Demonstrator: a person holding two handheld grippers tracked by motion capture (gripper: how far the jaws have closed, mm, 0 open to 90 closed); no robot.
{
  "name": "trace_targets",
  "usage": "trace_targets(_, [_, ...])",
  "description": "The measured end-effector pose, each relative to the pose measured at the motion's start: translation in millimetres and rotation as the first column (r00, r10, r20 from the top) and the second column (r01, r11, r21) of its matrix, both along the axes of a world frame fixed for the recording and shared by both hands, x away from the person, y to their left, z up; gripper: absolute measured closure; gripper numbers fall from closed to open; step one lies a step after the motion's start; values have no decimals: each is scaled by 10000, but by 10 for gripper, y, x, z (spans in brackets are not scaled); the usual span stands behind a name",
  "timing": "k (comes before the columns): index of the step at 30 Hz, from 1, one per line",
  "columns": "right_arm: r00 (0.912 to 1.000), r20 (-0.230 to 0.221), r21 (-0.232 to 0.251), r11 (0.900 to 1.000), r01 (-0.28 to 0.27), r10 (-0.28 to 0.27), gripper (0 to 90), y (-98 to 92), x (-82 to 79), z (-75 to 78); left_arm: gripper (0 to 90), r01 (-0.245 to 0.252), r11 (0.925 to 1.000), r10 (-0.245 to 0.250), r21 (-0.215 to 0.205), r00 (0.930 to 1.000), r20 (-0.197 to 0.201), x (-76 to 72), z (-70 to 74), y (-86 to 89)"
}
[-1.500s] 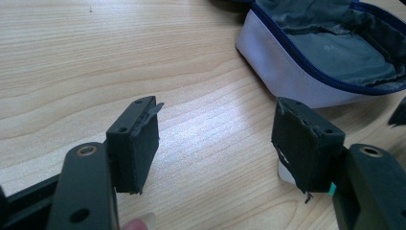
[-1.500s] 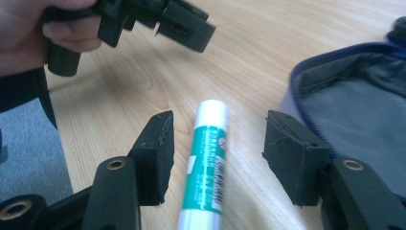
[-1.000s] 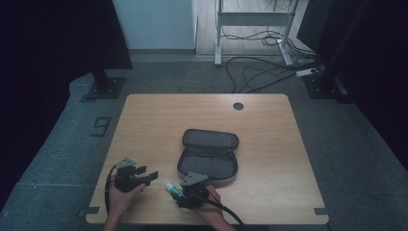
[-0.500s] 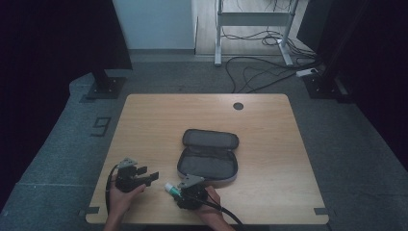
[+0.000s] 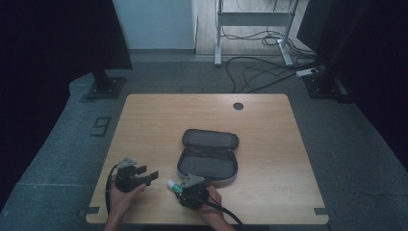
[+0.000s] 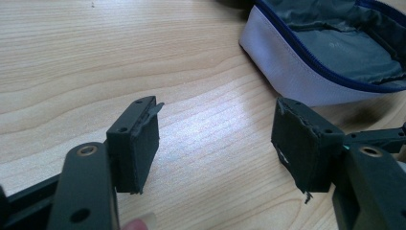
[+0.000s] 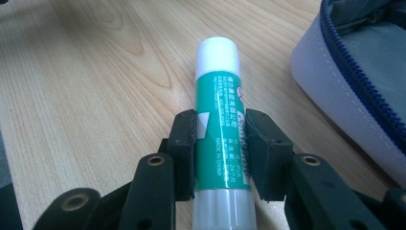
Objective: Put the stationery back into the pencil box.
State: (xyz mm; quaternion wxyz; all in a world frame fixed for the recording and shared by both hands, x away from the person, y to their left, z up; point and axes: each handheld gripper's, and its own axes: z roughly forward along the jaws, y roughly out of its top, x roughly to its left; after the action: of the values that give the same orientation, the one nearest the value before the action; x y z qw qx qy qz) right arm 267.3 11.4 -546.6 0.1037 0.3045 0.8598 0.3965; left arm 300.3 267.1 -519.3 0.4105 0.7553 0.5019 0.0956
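The green glue stick with a white cap (image 5: 173, 186) sits near the front edge of the light wooden table (image 5: 269, 125) in the high view, poking out leftward from the right gripper (image 5: 182, 188), white cap end farthest from the hand. The jaws have just been closing in on it. Right behind that is the open grey zip pouch with a blue zipper (image 5: 208, 155), lid flopped back flat, lying roughly mid-table and just beside the gripper, not touching the stick as far as I can see. The left gripper (image 5: 146, 173) is over on the left near the front edge, jaws pointing right toward the other one, a little gap between the two.

Left gripper view: the left gripper (image 6: 218, 143) is spread wide with nothing between its black pads but bare tabletop. The pouch (image 6: 306, 72) is up in the top right corner, pale outer wall and grey lining showing.

Right gripper view: the right gripper (image 7: 221, 143) has both pads snug against the green label of the glue stick (image 7: 219, 115), so it's clamped on it. The stick lies low along the wood, cap pointing away from the camera, clear bottom end nearest it. The pouch (image 7: 335, 81) wall is off to the right, close but apart from the stick.
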Motion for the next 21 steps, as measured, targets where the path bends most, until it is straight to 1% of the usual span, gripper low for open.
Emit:
trace_targets(8, [9998,-205,181,9998,-55,59,649,-40,18,32,339,12,10000,-12,-3,10000,-19,5,-7,8])
trace_targets(14, [10000,80,506,9987,-5,1,650,-115,-6,148,339,34,10000,-34,24,10000,-67,8,-23,6])
trace_targets(21, [9992,358,980,9951,120,-156,650,-266,-11,308,339,102,9999,-101,127,9999,-136,14,-47,-21])
